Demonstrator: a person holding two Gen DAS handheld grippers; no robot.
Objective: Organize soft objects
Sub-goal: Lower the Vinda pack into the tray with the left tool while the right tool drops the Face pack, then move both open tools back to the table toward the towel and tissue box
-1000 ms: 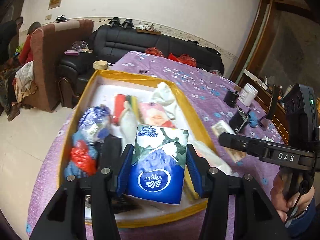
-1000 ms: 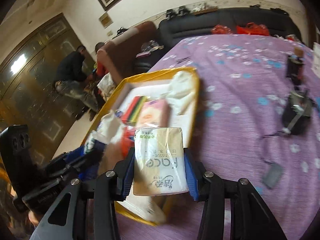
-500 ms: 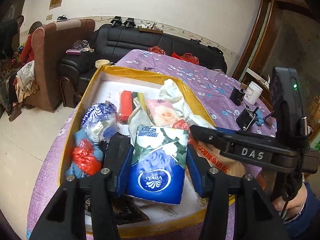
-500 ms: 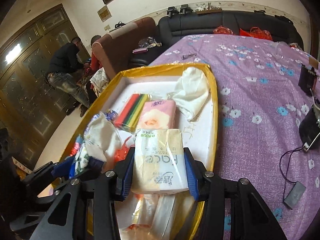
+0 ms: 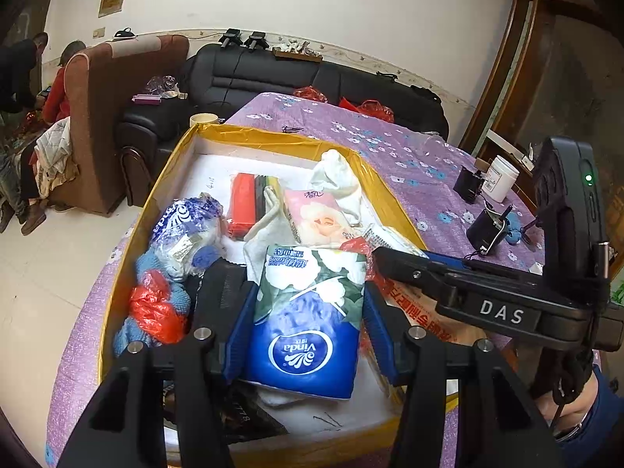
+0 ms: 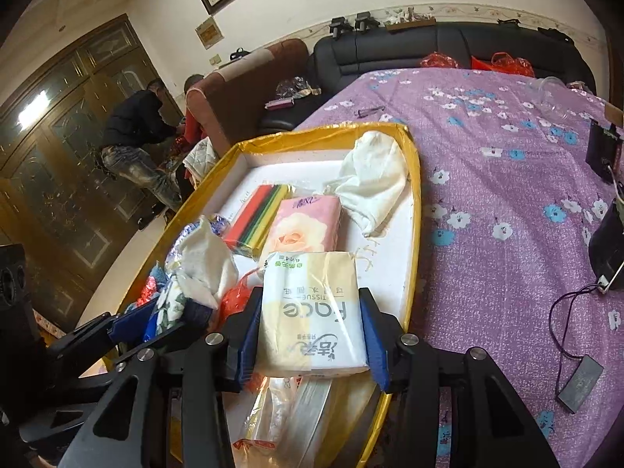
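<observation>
In our left claw (image 5: 308, 321) we grip the blue tissue pack (image 5: 308, 312), pads pressed on both its sides, hanging over the yellow box (image 5: 163, 179) at its six o'clock end. At nine o'clock inside lie a red bag (image 5: 154, 310) and blue cloth; at twelve o'clock a pink tissue pack (image 6: 304, 226) and white cloth (image 6: 374, 179). Our right claw (image 6: 310, 335) clamps the cream tissue pack (image 6: 310, 312) at about four o'clock. We judge it best to lower each pack flat onto a bare patch before easing the squeeze, keeping the claws apart.
</observation>
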